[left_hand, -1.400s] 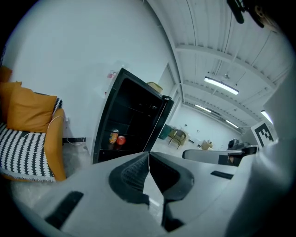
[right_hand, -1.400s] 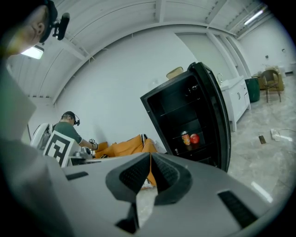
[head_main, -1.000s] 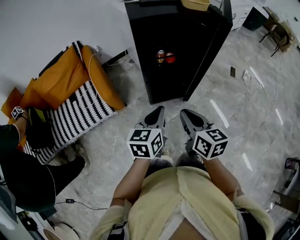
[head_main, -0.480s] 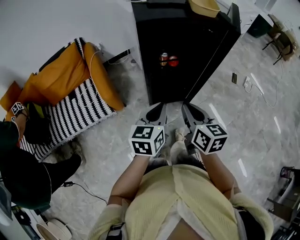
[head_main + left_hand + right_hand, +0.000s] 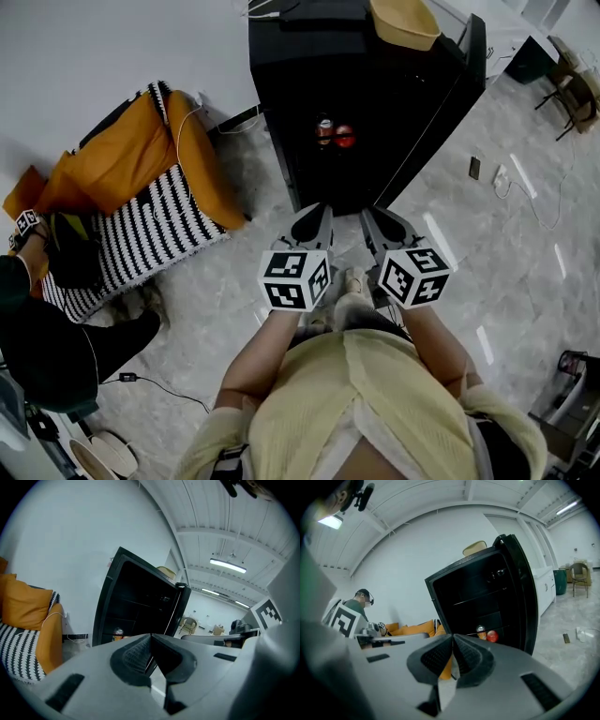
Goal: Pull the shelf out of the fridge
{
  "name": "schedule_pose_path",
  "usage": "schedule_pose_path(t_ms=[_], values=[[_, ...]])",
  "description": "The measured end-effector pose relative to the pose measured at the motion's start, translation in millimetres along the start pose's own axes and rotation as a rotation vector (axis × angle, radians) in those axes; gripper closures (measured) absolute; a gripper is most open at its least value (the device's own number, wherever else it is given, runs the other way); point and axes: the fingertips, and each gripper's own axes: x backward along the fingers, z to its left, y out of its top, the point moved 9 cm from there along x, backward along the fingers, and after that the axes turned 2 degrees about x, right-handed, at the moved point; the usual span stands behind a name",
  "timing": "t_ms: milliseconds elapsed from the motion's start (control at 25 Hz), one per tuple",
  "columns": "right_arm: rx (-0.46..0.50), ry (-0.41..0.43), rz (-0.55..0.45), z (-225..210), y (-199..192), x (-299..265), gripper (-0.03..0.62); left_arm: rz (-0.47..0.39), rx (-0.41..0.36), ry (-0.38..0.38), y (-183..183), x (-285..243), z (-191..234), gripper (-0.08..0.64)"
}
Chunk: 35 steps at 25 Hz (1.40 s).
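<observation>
Left gripper (image 5: 316, 218), right gripper (image 5: 374, 222) closed, empty — fridge (image 5: 375, 84) ahead of fingertips; shelf (image 5: 480, 600) likely rigid — take front edge.

The open black fridge (image 5: 375, 178) stands on the pale floor (image 5: 497, 253); a can (image 5: 324, 131) and a red item (image 5: 345, 137) sit inside; left gripper (image 5: 317, 214) and right gripper (image 5: 372, 216) point toward it side by side, jaws together; orange cushions (image 5: 122, 159) lie at left.

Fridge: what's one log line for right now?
fridge: door open, shelf not pulled | left gripper: shut, empty, short of fridge | right gripper: shut, empty, short of fridge
</observation>
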Motion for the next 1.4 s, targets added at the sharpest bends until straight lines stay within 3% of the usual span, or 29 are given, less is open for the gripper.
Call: schedule_pose_path(t_ms=[760, 1400], values=[[0.019, 0.024, 0.006, -77.6, 40.8, -64.3, 0.561, -0.043, 0.053, 0.100, 21.8, -93.3, 14.7, 0.535], [-0.050, 0.020, -0.053, -108.6, 65.6, -114.7, 0.561, -0.113, 0.108, 0.194, 40.5, -143.2, 38.5, 0.535]])
